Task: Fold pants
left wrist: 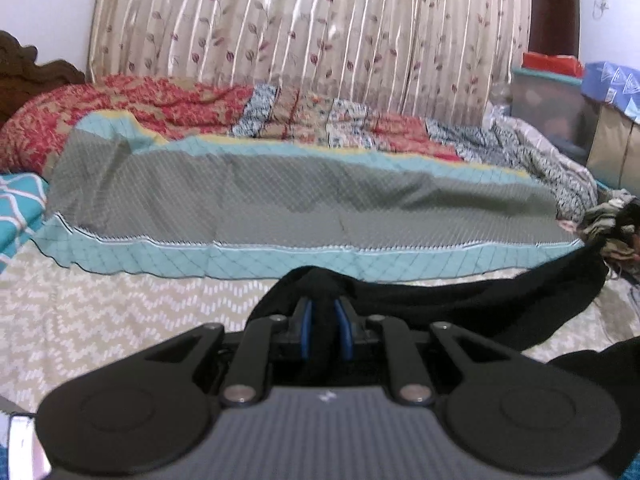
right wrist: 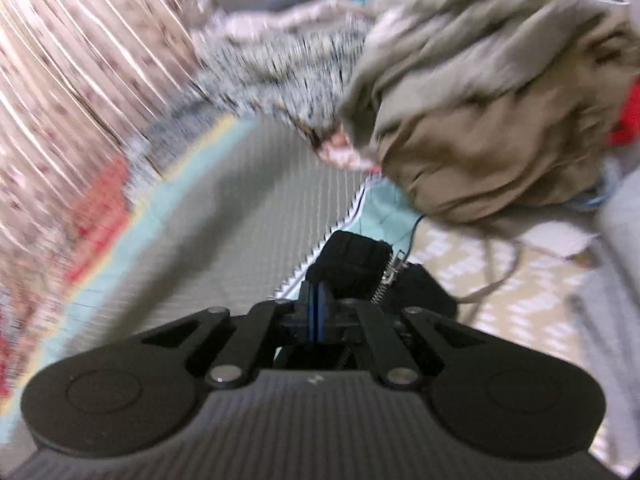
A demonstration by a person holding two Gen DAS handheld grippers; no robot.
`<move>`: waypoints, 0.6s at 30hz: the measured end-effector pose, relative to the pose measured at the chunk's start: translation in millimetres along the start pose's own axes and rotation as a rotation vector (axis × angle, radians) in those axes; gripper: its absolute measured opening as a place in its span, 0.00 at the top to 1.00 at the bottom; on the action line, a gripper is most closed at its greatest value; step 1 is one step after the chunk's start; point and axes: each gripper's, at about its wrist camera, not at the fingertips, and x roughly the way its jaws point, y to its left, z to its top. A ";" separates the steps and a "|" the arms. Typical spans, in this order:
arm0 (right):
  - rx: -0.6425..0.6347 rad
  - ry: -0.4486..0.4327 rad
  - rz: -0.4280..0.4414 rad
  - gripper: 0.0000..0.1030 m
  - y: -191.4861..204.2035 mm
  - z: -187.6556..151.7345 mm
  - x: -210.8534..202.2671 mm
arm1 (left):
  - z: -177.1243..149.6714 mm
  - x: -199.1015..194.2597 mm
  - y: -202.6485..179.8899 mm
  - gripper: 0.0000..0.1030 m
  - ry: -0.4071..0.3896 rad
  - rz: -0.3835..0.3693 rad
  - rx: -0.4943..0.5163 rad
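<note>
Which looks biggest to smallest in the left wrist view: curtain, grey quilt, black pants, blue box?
1. curtain
2. grey quilt, close to the curtain, so that order is unsure
3. black pants, nearest the camera
4. blue box, cut off by the frame

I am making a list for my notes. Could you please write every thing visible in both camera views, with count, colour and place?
pants: one, black, stretched between both grippers above the bed; zipper shows in the right wrist view
quilt: one, grey with teal border, on the bed
bed sheet: one, beige zigzag, under the quilt
blanket: one, red patterned, behind the quilt
curtain: one, beige with leaves, behind the bed
clothes heap: one, khaki, right side of bed
left gripper: black, shut on pants
right gripper: black, shut on pants
</note>
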 end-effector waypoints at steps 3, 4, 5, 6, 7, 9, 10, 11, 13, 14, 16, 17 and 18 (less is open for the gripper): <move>0.028 -0.042 0.063 0.96 -27.0 -1.2 -53.4 | -4.5 -29.1 0.7 0.93 -0.032 0.010 -0.004; 0.040 -0.055 0.077 0.96 -40.7 -3.1 -73.6 | -7.2 -40.4 2.3 0.95 -0.046 0.019 -0.009; 0.052 -0.064 0.087 0.96 -52.6 -5.3 -90.3 | -10.1 -51.4 5.3 0.95 -0.055 0.026 -0.020; 0.064 -0.071 0.096 0.96 -65.6 -8.8 -106.8 | -13.0 -60.7 9.3 0.95 -0.058 0.026 -0.037; 0.075 -0.077 0.097 0.96 -79.0 -12.7 -120.3 | -18.7 -71.1 13.3 0.95 -0.057 0.028 -0.057; 0.096 -0.103 0.080 0.98 -107.4 -26.0 -150.1 | -28.6 -82.7 18.0 0.95 -0.034 0.044 -0.075; 0.104 -0.118 0.073 0.98 -121.3 -32.8 -164.8 | -34.6 -87.2 19.8 0.95 -0.017 0.052 -0.082; 0.104 -0.137 0.061 0.98 -134.7 -39.6 -178.8 | -41.8 -92.2 21.0 0.95 -0.001 0.052 -0.094; 0.074 -0.160 -0.002 0.97 -152.1 -51.0 -192.4 | -49.6 -97.2 24.1 0.91 0.026 0.043 -0.124; 0.071 -0.151 -0.023 0.93 -160.3 -56.4 -195.5 | -52.4 -97.1 26.0 0.90 0.047 0.041 -0.153; 0.108 -0.100 -0.005 0.93 -174.6 -63.9 -195.6 | -55.9 -91.4 34.0 0.71 0.097 0.031 -0.243; 0.135 -0.079 0.010 0.93 -178.5 -69.0 -193.2 | -58.4 -86.9 39.8 0.68 0.126 0.019 -0.313; 0.149 -0.065 0.022 0.92 -178.5 -72.5 -190.6 | -59.8 -82.7 44.8 0.60 0.149 -0.001 -0.377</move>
